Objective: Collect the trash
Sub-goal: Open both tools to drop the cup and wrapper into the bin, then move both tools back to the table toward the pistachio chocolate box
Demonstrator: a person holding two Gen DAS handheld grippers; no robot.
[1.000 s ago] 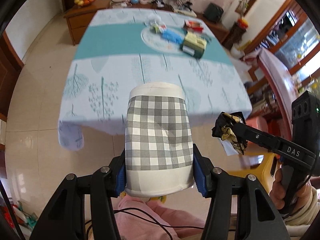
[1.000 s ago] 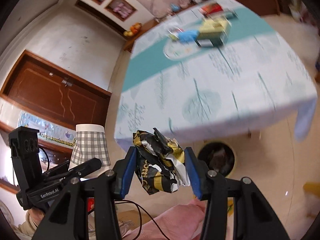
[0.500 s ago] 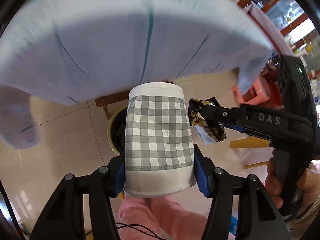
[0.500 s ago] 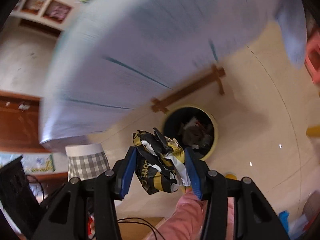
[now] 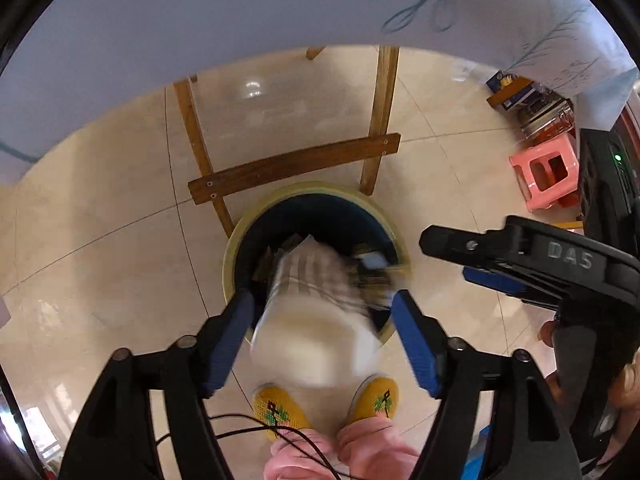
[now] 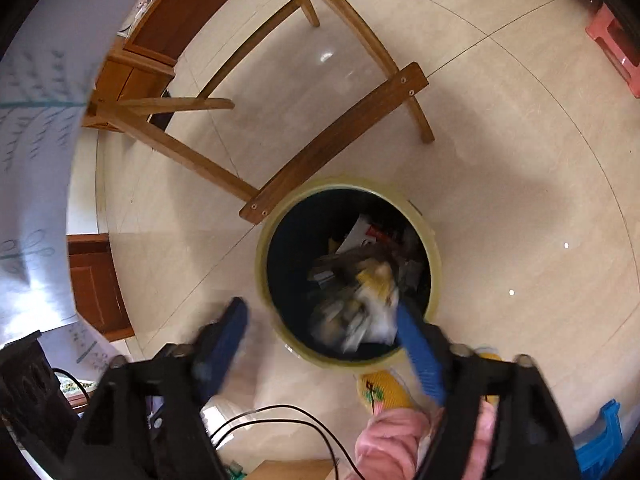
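A round bin with a yellow rim (image 5: 234, 240) (image 6: 436, 256) stands on the floor under the table, with trash inside. My left gripper (image 5: 324, 324) is open right above it; the grey checked paper cup (image 5: 316, 300) is blurred, loose between the blue pads and dropping toward the bin. My right gripper (image 6: 324, 328) is open too; the crumpled black and gold wrapper (image 6: 360, 304) is blurred and falling into the bin mouth. The right gripper also shows at the right of the left wrist view (image 5: 500, 264).
Wooden table legs and a crossbar (image 5: 296, 164) stand just behind the bin. The tablecloth (image 5: 200, 12) hangs overhead. A pink stool (image 5: 546, 176) is at the right. The person's yellow slippers (image 5: 280, 408) are below the grippers. A wooden cabinet (image 6: 96, 280) is at the left.
Both grippers tipped down from the table edge to right over the bin and opened. The cup and the wrapper have left the pads and are falling.
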